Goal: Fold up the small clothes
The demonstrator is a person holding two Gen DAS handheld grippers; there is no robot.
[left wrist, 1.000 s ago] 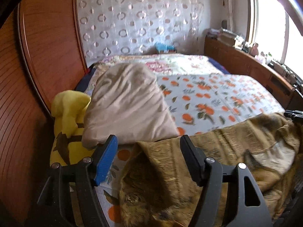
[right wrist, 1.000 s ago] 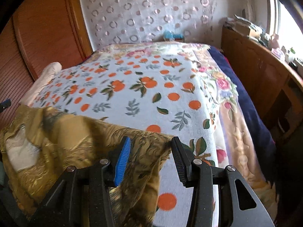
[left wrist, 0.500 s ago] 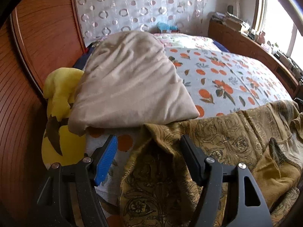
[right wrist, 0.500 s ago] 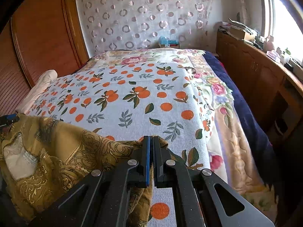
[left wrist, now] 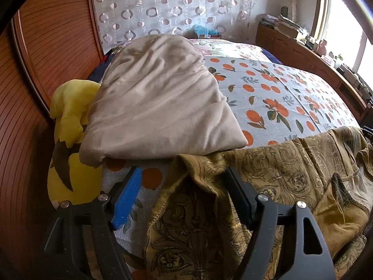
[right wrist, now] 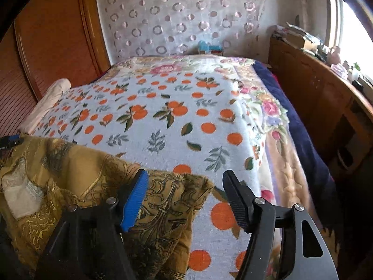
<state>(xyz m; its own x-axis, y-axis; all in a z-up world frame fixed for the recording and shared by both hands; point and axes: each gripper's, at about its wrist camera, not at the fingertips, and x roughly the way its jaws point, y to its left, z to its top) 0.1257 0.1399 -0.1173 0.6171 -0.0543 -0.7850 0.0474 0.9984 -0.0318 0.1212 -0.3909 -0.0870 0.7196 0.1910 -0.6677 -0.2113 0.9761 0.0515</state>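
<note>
A small mustard-gold garment with a dark ornate print (left wrist: pixel 279 175) lies crumpled along the near edge of the bed; it also shows in the right wrist view (right wrist: pixel 77 175). My left gripper (left wrist: pixel 184 186) is open, its fingers astride the garment's raised left corner without pinching it. My right gripper (right wrist: pixel 186 193) is open, with the garment's right corner lying between the fingers. A pale inner lining patch (right wrist: pixel 21 193) shows at the far left.
The bed has a white spread with orange fruit print (right wrist: pixel 177 116). A beige pillow (left wrist: pixel 158 102) and a yellow plush toy (left wrist: pixel 70 121) lie by the wooden headboard (left wrist: pixel 46 46). A wooden cabinet (right wrist: pixel 321 98) with clutter runs along the right under the window.
My right gripper was shut on the garment's corner half a second ago and is now open. The left gripper stayed open and moved closer to the pillow.
</note>
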